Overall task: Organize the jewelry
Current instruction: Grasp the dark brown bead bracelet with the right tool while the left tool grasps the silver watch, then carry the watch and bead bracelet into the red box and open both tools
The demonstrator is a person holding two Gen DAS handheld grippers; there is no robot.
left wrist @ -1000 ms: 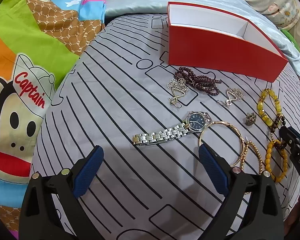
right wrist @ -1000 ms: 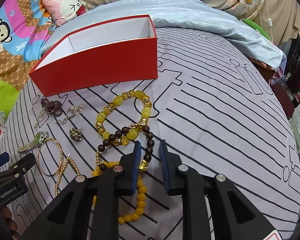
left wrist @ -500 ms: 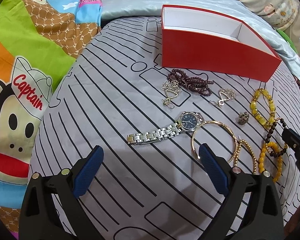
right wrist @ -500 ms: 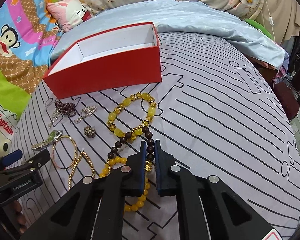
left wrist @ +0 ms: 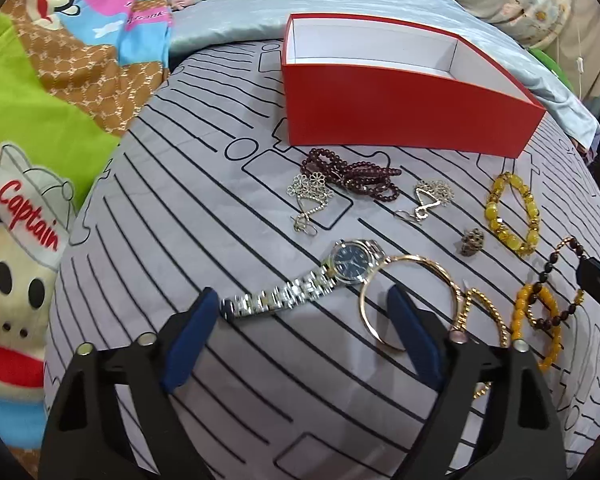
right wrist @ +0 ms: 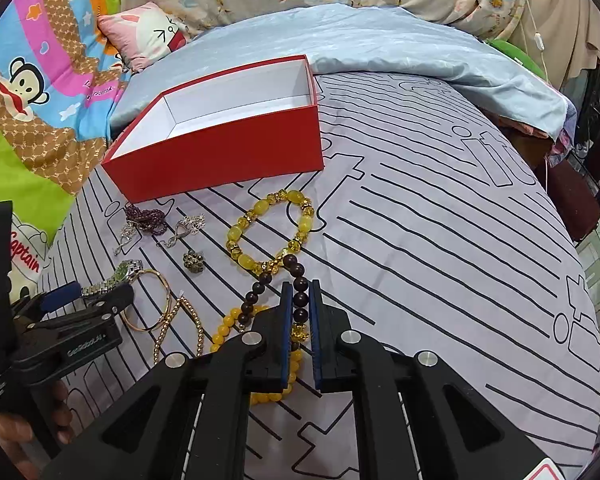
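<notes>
An open red box [left wrist: 400, 120] [right wrist: 220, 160] with a white inside stands at the back of the striped grey sheet. In front of it lie a silver watch [left wrist: 352, 266], a gold bangle [left wrist: 412, 258], a maroon bead strand [left wrist: 356, 174] and a large yellow bead bracelet [right wrist: 268, 232]. My left gripper [left wrist: 300, 294] is low over the watch strap. Its jaws are closing, and the pads touch nothing. My right gripper [right wrist: 300, 286] is shut on a dark brown bead bracelet [right wrist: 260, 280], which trails over a small yellow bead bracelet [right wrist: 224, 328].
Two silver flower pieces [left wrist: 310, 192] [left wrist: 432, 196], a dark ring [left wrist: 471, 242] and a gold bead chain [left wrist: 488, 304] also lie on the sheet. A cartoon-print blanket [left wrist: 40, 140] covers the left, and a light blue quilt [right wrist: 380, 48] lies behind the box.
The left gripper's jaws have narrowed and drawn nearer the watch strap. The right gripper has shut on the dark brown beads and risen slightly, pulling that strand taut.
</notes>
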